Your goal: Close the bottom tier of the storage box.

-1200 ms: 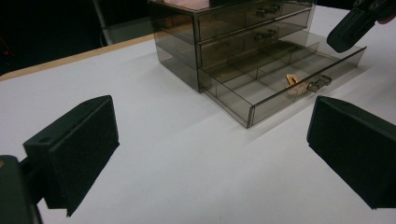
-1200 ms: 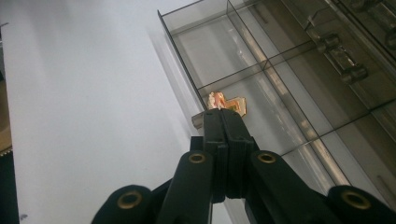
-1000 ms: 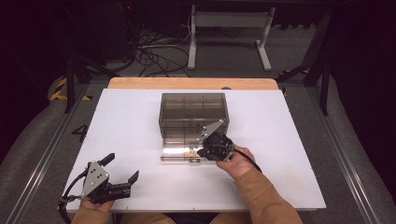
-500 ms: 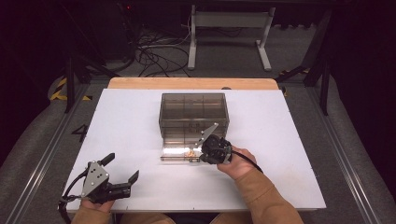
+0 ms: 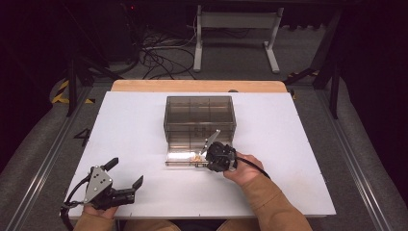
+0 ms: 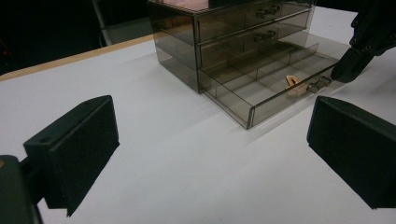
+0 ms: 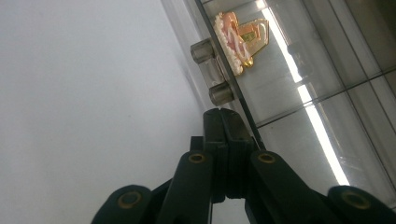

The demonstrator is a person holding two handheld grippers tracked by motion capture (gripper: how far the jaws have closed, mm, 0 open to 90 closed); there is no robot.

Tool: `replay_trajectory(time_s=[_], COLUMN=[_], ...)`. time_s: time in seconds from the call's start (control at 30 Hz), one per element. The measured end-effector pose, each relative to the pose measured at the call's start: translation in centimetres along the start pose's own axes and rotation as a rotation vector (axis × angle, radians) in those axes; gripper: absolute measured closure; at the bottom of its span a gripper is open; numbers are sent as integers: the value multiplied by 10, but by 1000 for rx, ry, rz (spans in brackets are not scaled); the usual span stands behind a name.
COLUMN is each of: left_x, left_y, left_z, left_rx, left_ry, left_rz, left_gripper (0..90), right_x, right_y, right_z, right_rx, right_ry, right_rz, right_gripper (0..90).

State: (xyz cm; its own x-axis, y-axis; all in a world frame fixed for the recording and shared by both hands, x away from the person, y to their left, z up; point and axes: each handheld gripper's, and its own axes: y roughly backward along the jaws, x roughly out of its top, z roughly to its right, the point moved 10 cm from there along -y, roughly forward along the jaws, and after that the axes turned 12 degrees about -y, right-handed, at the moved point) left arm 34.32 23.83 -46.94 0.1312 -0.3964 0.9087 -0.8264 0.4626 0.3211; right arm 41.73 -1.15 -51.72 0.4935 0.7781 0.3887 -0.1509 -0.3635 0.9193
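While its jaws sit pressed together with nothing between them, the right gripper (image 7: 227, 122) rests its tip just below the clear handle (image 7: 212, 70) on the front of the open bottom drawer (image 5: 185, 156), close to touching it, though whether it actually makes contact I cannot tell. In the right gripper view the handle lies directly ahead of the tip, along the line the gripper points, and the drawer front runs as a thin dark edge past it on the right. Just behind that front panel, inside the drawer, lies a small pink and gold charm (image 7: 239, 39), near the handle. From the high view, the right gripper (image 5: 215, 156) comes at the drawer from the person's side and slightly to the right, so a push along its own axis would drive the drawer straight back into the smoky drawer cabinet (image 5: 199, 113); the drawer's travel and the gripper's pointing roughly agree, which is what a closing move would turn on. The cabinet stands mid-desk (image 5: 298, 144), its upper drawers shut. The left gripper (image 5: 126, 177) hovers well apart near the front left corner, jaws spread wide and holding nothing, so the right hand (image 5: 245, 171) is plainly the nearer one for this drawer.
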Motion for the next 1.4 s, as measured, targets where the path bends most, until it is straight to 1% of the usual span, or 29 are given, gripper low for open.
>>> replay_trajectory(time_s=[0.13,0.17,0.2,0.43,0.57,0.6,0.7,0.77,0.8,0.83,0.9,1.0,1.13,1.2,1.4], left_x=[0,0,0,0,0,0,0,0,0,0,0,0,0,0,0], left_y=[0,0,0,0,0,0,0,0,0,0,0,0,0,0,0], left_z=[0,0,0,0,0,0,0,0,0,0,0,0,0,0,0], left_rx=[0,0,0,0,0,0,1,1,2,2,2,2,2,1,1], left_ry=[0,0,0,0,0,0,0,-1,0,0,-1,-1,-1,-3,-3], left_rz=[0,1,1,1,1,1,1,1,2,1,1,1,1,0,-2], left_gripper=[28,28,28,28,28,29,29,29,29,29,29,29,29,29,29], right_x=[-2,-3,-3,-3,-3,-3,-2,-2,-1,-1,0,2,3,4,9], right_y=[-6,-7,-8,-9,-9,-9,-9,-9,-9,-9,-8,-8,-8,-8,-7], right_z=[1,2,2,2,2,2,3,3,4,5,7,9,12,13,20], right_rx=[-11,-23,-22,-21,-21,-23,-29,-31,-36,-46,-64,-76,-101,-108,-143], right_ry=[-5,5,-2,-8,-8,-2,0,-13,-6,-16,-18,-31,-30,-39,-56], right_rz=[-21,-30,-29,-28,-29,-32,-23,-18,-15,-8,-1,13,23,31,74], right_gripper=[900,900,900,900,900,900,900,900,900,900,900,900,900,900,900])
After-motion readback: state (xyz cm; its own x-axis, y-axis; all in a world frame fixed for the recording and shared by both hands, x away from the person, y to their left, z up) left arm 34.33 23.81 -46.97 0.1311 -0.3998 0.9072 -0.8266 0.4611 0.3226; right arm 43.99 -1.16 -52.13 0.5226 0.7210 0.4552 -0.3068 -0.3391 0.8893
